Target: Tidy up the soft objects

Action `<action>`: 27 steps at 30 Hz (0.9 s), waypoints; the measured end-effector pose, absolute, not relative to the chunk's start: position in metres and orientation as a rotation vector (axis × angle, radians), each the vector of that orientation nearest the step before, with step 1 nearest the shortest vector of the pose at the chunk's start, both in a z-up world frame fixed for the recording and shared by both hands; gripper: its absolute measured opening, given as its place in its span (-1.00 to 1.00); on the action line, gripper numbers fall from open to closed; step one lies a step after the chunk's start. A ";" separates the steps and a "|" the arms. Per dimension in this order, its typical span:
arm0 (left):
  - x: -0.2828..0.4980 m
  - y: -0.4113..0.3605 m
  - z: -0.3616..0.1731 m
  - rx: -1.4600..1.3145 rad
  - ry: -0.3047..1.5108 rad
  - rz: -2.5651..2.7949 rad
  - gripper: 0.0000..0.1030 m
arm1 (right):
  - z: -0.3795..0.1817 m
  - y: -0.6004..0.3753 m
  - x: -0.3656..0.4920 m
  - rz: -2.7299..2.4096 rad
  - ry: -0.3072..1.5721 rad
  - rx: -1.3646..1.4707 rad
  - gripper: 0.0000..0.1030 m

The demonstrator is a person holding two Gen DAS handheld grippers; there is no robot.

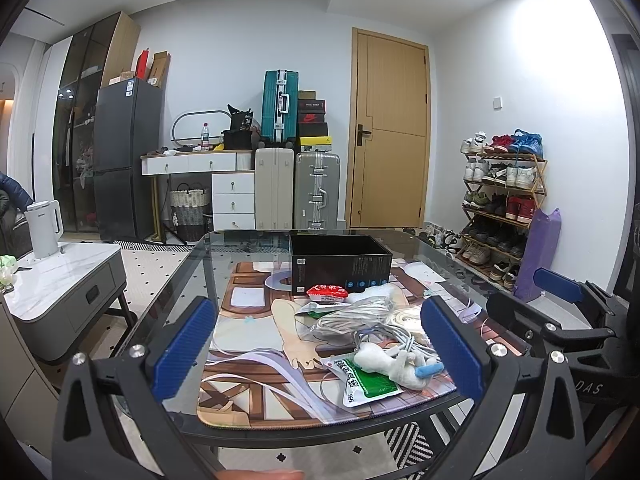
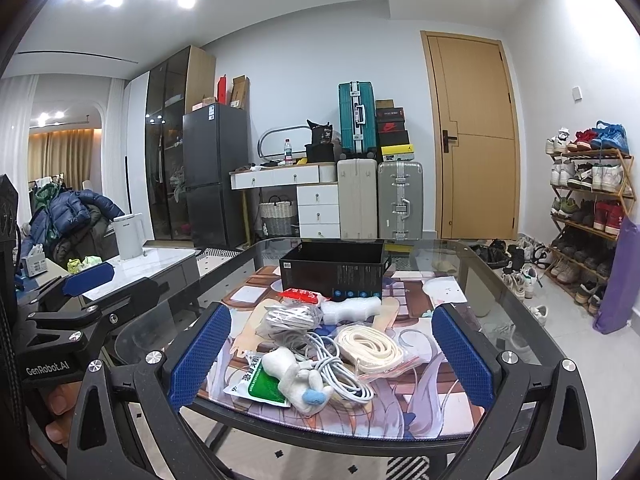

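Observation:
A heap of soft items lies on a printed mat (image 1: 248, 344) on the glass table: a white plush toy (image 1: 388, 362) (image 2: 294, 376), a green-and-white packet (image 1: 366, 380) (image 2: 260, 384), a grey cable bundle in a bag (image 1: 352, 316) (image 2: 290, 316), a cream strap in a bag (image 2: 370, 346), a red packet (image 1: 327, 292) (image 2: 301, 295) and white foam (image 2: 352, 307). Behind them stands an open black box (image 1: 340, 262) (image 2: 334, 268). My left gripper (image 1: 320, 354) is open, held before the table's near edge. My right gripper (image 2: 332, 358) is open too, framing the heap.
A grey side table (image 1: 60, 280) with a white kettle (image 1: 44, 228) stands to the left. A shoe rack (image 2: 588, 208) and purple bag (image 2: 618, 276) are at the right, suitcases (image 1: 296, 192) and a door (image 1: 390, 132) behind. The other gripper (image 1: 560, 304) (image 2: 84, 292) shows in each view.

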State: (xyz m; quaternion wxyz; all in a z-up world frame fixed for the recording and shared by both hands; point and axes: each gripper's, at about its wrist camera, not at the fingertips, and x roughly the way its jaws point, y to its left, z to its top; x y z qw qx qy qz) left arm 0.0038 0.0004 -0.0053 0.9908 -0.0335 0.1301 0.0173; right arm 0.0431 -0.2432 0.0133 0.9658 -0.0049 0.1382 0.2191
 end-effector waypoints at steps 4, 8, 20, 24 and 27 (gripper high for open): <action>0.004 0.001 -0.005 -0.068 0.261 0.035 1.00 | 0.013 -0.244 0.043 0.442 0.282 -0.007 0.99; 0.004 0.000 -0.005 -0.067 0.261 0.035 1.00 | 0.013 -0.245 0.043 0.445 0.281 -0.011 0.99; 0.004 0.000 -0.004 -0.067 0.262 0.037 1.00 | 0.013 -0.245 0.043 0.443 0.282 -0.008 0.99; 0.004 -0.001 -0.003 -0.069 0.263 0.030 1.00 | 0.013 -0.244 0.043 0.444 0.283 -0.005 0.99; 0.005 -0.001 -0.004 -0.067 0.271 0.027 1.00 | 0.014 -0.245 0.044 0.445 0.285 -0.008 0.99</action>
